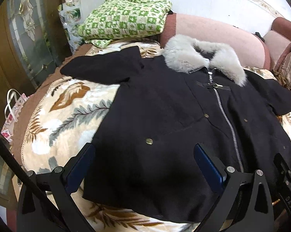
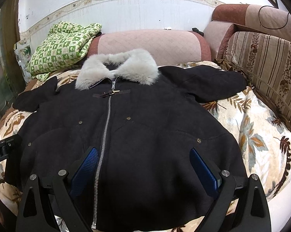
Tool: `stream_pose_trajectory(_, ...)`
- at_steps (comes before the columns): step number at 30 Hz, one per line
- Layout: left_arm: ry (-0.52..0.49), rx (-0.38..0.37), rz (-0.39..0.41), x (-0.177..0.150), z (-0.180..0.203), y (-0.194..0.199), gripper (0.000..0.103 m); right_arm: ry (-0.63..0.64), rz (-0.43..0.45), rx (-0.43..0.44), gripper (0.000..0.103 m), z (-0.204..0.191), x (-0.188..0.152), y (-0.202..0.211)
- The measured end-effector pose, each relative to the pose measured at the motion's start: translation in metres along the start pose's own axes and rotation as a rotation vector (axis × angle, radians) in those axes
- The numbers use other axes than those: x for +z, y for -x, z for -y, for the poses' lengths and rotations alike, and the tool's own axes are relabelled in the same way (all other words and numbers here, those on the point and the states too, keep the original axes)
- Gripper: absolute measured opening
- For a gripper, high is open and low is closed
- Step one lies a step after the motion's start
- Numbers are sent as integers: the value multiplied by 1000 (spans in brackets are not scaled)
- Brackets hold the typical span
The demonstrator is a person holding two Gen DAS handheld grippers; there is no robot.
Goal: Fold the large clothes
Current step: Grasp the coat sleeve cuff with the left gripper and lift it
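- Left tongs [image 1: 143, 154]: blue pads spread wide, nothing between them; they hang over the coat's lower left half, near the hem.
- Right tongs [image 2: 143, 158]: equally wide open, gripping nothing; poised over the lower front just right of the zip [image 2: 104, 135]. Whether either pair touches the cloth, cannot tell.
- In the left wrist view the right tongs show as black hardware at the lower right edge; in the right wrist view the left tongs show at the far left edge.
- Black coat [image 2: 155, 127]: lies flat, front up, zipped closed, on a leaf-patterned blanket [image 2: 261, 131] over a bed or sofa seat. Both sleeves spread outward. Grey fur collar [image 2: 116, 67] at the far end; a toggle strap [image 2: 111, 93] crosses the zip just below it. Small metal snaps dot the front.
- Beyond the collar: pink bolster cushion [image 2: 149, 44].
- Green-and-cream checked cloth [image 2: 62, 46], folded, at far left against the wall.
- Striped sofa back [image 2: 261, 61] along the right.
- Paper bag with white handles [image 1: 12, 114] left of the bed, in the left wrist view.
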State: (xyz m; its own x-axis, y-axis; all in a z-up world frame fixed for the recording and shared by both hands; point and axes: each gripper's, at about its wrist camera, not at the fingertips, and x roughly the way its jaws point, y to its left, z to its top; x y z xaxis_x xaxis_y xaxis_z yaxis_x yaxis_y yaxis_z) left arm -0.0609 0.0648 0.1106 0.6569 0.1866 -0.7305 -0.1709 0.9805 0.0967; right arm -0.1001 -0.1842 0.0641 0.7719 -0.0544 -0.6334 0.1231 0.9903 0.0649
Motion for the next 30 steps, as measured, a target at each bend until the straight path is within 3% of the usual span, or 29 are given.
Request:
stream_pose_trajectory(11, 44, 26, -13, 7, -31, -17, 101, 57, -23, 5, 98, -21, 4, -5)
stream_pose_trajectory(17, 105, -6, -29, 25, -74, -28, 101, 82, -34, 22, 98, -31, 8, -10)
stream_pose_trajectory(21, 166, -48, -34, 51, -116, -39, 81, 96, -34, 16, 98, -35, 9, -13)
stream_pose_trajectory(24, 240, -70, -46, 78, -154, -55, 63, 95, -48, 11, 98, -35, 9, -19)
stream_pose_trajectory(28, 417, -55, -52, 120, -219, -96, 64, 81, -72, 6, 98, -31, 9, -27)
stream_pose_trajectory(30, 521, -64, -72, 133, -248, -121, 69, 77, -76, -2, 98, -29, 10, -30)
